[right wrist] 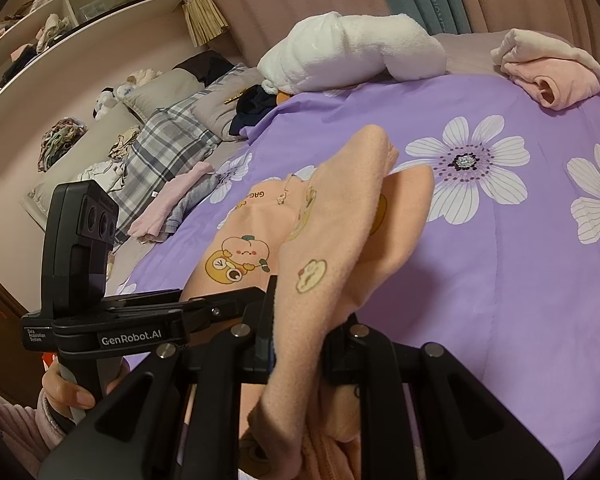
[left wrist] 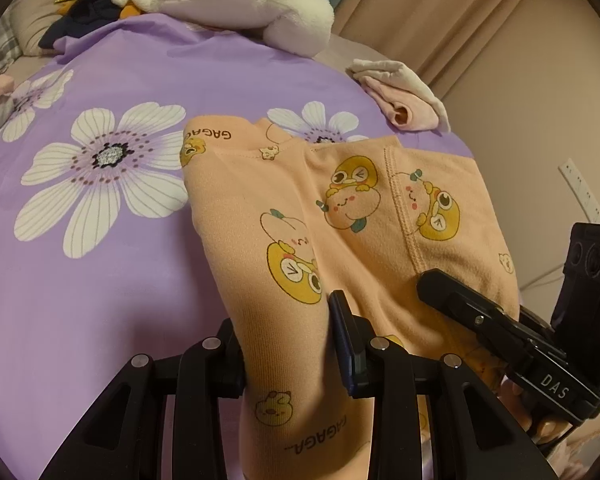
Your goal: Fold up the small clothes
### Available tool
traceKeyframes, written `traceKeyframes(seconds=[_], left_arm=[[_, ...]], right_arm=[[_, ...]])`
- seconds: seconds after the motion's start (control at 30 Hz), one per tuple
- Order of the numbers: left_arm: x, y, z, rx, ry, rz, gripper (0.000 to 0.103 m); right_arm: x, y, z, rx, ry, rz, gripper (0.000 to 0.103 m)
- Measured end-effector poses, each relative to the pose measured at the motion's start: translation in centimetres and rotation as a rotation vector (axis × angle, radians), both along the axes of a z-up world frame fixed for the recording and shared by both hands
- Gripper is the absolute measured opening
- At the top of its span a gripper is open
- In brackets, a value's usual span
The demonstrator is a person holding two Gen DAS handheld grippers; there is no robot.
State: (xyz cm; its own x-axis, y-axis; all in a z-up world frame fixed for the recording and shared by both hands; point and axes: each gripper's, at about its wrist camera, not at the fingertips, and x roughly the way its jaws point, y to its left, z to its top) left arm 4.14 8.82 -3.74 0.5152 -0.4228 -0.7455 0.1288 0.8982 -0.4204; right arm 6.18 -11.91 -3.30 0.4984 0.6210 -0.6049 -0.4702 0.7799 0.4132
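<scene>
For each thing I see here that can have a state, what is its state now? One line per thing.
Left gripper: jaws shut on the peach garment.
Right gripper: jaws shut on the peach garment.
Peach garment: partly folded, near edge lifted, far part lying on the purple sheet.
Pink cloth: already folded, lying near the far edge of the bed.
White plush blanket: bunched up.
Purple sheet: spread out.

Both wrist views look down close, sharing the peach garment (left wrist: 340,208).
</scene>
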Motion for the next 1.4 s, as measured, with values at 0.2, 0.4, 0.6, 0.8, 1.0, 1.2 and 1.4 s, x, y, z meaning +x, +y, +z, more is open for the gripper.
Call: traceKeyframes(seconds=[0.2, 0.4, 0.6, 0.8, 1.0, 1.2, 1.4], left_arm=[[0.8, -0.1, -0.4, 0.008, -0.001, -0.007, 0.033], [2.3, -0.4, -0.4, 0.022, -0.012, -0.012, 0.033], [4.4, -0.6, -0.9, 0.038, -0.011, -0.014, 0.033], [6.5, -0.7, -2.2, 0.054, 0.017, -0.004, 0.033], [8.3, -0.9, -4.7, 0.064, 0.079, 0.004, 0.033], [9.1, -0.9, -6.2, 0.085, 0.117, 0.008, 0.033], [9.1, -0.7, -6.8, 0.082, 0.13, 0.011, 0.033]], right_arm=[[0.6, 0.0, -0.3, -0.007, 0.0, -0.012, 0.017], [1.8, 0.1, -0.6, -0.015, -0.008, -0.031, 0.017], [3.9, 0.2, -0.9, -0.029, -0.019, -0.046, 0.017], [6.2, 0.3, -2.3, -0.035, 0.004, -0.057, 0.018], [8.4, 0.4, -4.7, -0.058, 0.067, -0.075, 0.018], [9.6, 0.2, -6.9, -0.074, 0.126, -0.098, 0.018], [10.3, -0.9, -8.6, -0.07, 0.186, -0.148, 0.022]])
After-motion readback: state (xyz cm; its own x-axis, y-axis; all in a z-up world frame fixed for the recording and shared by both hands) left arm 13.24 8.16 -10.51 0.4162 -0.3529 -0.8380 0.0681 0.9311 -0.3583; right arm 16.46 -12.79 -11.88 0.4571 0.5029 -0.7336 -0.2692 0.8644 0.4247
